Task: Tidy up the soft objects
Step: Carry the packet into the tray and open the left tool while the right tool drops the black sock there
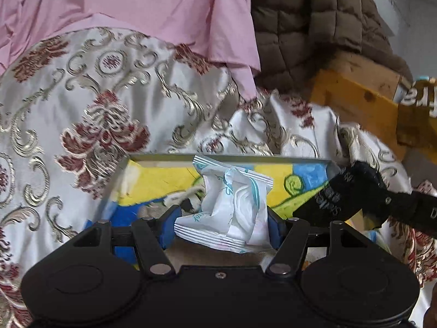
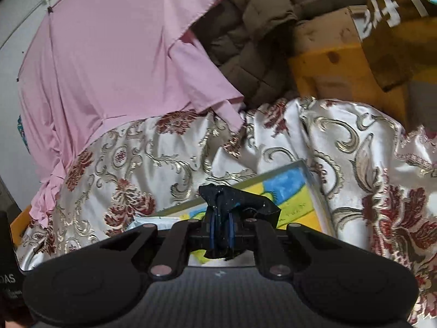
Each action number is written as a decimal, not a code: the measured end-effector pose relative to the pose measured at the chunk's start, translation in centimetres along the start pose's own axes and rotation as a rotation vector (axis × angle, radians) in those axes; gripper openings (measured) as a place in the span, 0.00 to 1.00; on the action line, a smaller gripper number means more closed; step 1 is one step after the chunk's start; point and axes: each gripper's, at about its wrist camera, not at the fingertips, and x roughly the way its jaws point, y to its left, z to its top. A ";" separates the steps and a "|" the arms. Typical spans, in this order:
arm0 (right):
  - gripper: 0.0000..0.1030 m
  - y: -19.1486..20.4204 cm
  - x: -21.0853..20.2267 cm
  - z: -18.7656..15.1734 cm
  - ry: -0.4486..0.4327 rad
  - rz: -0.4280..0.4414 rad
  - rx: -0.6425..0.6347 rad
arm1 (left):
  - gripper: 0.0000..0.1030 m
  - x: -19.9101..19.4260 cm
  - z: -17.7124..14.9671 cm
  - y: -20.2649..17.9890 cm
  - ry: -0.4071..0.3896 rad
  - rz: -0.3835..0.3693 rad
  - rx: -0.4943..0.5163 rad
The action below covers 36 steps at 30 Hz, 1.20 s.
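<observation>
Hidden bits first: the tray's (image 1: pixel 153 161) lower part is covered by the left gripper's body in the left wrist view, so what lies low in it is hard to make out, just a pale blurry scrap left of the packet; in the right wrist view the tray (image 2: pixel 303 164) shows only as a corner ahead of the right gripper (image 2: pixel 222 232); the black cloth's (image 2: pixel 240 205) shape is bunched and its far end is hidden behind the fingers.

Task things: a white packet (image 1: pixel 232 207) with teal print, crumpled, sealed ribbed edges, standing up out of the tray right ahead of the left gripper (image 1: pixel 221 218); tray is shallow, metal-rimmed, bottom painted yellow and blue; the black cloth (image 1: pixel 352 188) is dark fabric with pale lettering, seen off to the right of the left gripper, over the tray's right edge.

Tools: left gripper jaws at medium width, blue fingers (image 1: pixel 169 224) pressed on both sides of the packet, gripping it; right gripper jaws nearly together, pinching the black cloth, which sticks up past the tips.

Around: patterned bedspread (image 1: pixel 103 104) under the tray; pink sheet (image 1: pixel 153 5) beyond it; brown quilted jacket (image 1: pixel 314 27) and wooden crate (image 1: pixel 355 93) ahead to the right.
</observation>
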 end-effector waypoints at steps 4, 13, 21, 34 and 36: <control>0.14 -0.4 0.1 -0.6 0.038 -0.010 -0.015 | 0.63 0.9 -0.7 -1.2 0.024 0.007 0.034; 0.20 -2.0 0.1 -1.7 0.107 -0.021 0.004 | 0.64 1.6 -1.9 -2.8 0.049 0.049 0.108; 0.41 -2.2 -0.3 -1.5 0.124 -0.018 0.018 | 0.66 1.3 -2.3 -3.0 0.062 0.066 0.127; 0.71 -0.7 -4.1 -0.9 0.103 -0.019 -0.006 | 0.79 -3.1 -2.7 -1.8 0.054 0.080 0.090; 0.75 -0.2 -5.2 -0.6 0.087 -0.017 -0.018 | 0.79 -4.2 -2.6 -1.6 0.044 0.080 0.079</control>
